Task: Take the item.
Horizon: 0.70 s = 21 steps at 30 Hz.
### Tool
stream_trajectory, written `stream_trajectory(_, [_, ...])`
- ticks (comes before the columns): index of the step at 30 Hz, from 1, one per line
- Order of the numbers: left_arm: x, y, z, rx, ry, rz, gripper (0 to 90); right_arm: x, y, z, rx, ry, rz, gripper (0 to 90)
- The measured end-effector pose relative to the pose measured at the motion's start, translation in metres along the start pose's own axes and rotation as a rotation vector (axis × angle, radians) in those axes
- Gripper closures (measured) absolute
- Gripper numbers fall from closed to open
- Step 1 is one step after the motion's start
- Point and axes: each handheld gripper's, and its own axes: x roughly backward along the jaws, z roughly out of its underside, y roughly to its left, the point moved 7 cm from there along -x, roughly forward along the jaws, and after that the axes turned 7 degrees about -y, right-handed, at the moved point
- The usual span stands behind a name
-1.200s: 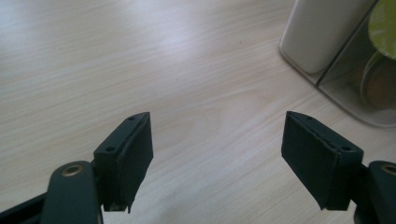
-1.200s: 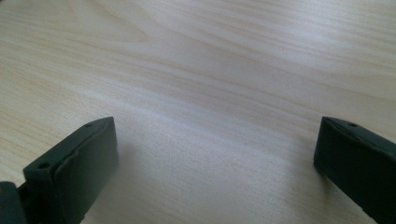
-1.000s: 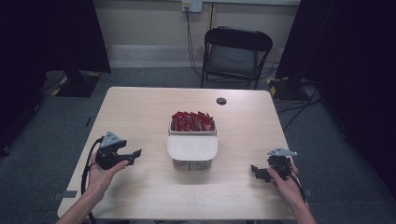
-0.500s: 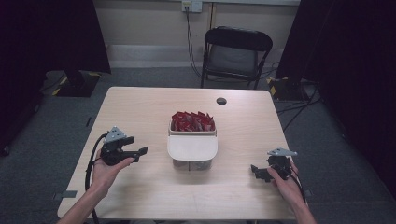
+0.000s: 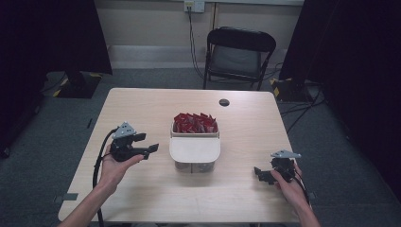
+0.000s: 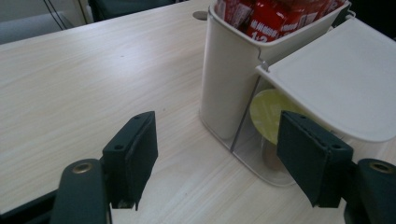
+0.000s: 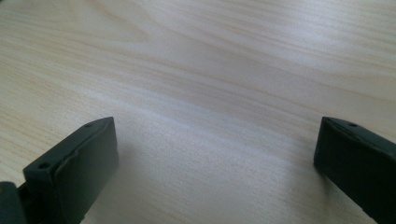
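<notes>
A white bin (image 5: 195,142) stands at the table's middle, its back compartment full of red packets (image 5: 195,122). Its front part has a flat white lid (image 5: 195,148) over a clear compartment. My left gripper (image 5: 150,149) is held up just left of the bin, open and holding nothing. In the left gripper view the bin's wall (image 6: 229,79) and red packets (image 6: 266,16) lie ahead, and a yellow-green round thing (image 6: 271,109) shows through the clear front. My right gripper (image 5: 257,173) rests low over the table's front right, open, with bare wood (image 7: 210,116) between its jaws.
The light wooden table (image 5: 142,109) has a small dark round spot (image 5: 224,102) near its far edge. A black folding chair (image 5: 239,54) stands behind the table. Dark curtains hang at both sides. A cable trails from the left gripper down the person's forearm.
My left gripper has moved right and a little up, closer to the bin. The right gripper has stayed where it was.
</notes>
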Motion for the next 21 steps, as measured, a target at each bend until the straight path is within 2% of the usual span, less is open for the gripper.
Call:
stream_trajectory(1, [-0.001, -0.001, -0.001, 0.014, 0.004, 0.006, 30.1, 0.000, 0.000, 0.000, 0.000, 0.000, 0.000, 0.0])
stream_trajectory(3, [-0.004, -0.003, -0.001, 0.016, 0.024, 0.007, 30.4, 0.000, 0.000, 0.000, 0.000, 0.000, 0.000, 0.0])
stream_trajectory(5, [-0.008, -0.005, -0.005, 0.006, 0.012, -0.003, 32.2, 0.000, 0.000, 0.000, 0.000, 0.000, -0.002, 0.0])
stream_trajectory(9, [-0.010, -0.009, -0.011, -0.001, 0.008, 0.006, 32.8, 0.000, 0.000, 0.000, 0.001, -0.001, -0.002, 0.0])
stream_trajectory(11, [-0.011, -0.011, -0.015, -0.001, -0.011, 0.014, 33.1, 0.000, 0.000, 0.000, 0.001, -0.001, -0.002, 0.0])
stream_trajectory(14, [-0.012, -0.012, -0.020, -0.005, -0.019, 0.009, 32.4, 0.000, 0.000, 0.000, 0.001, -0.001, -0.002, 0.0])
stream_trajectory(19, [-0.015, -0.015, -0.031, 0.003, -0.040, 0.055, 36.2, 0.000, 0.000, 0.000, 0.001, -0.001, -0.002, 0.0])
stream_trajectory(21, [-0.016, -0.017, -0.037, -0.013, -0.042, 0.078, 38.6, 0.000, 0.000, 0.000, 0.001, -0.001, -0.002, 0.0])
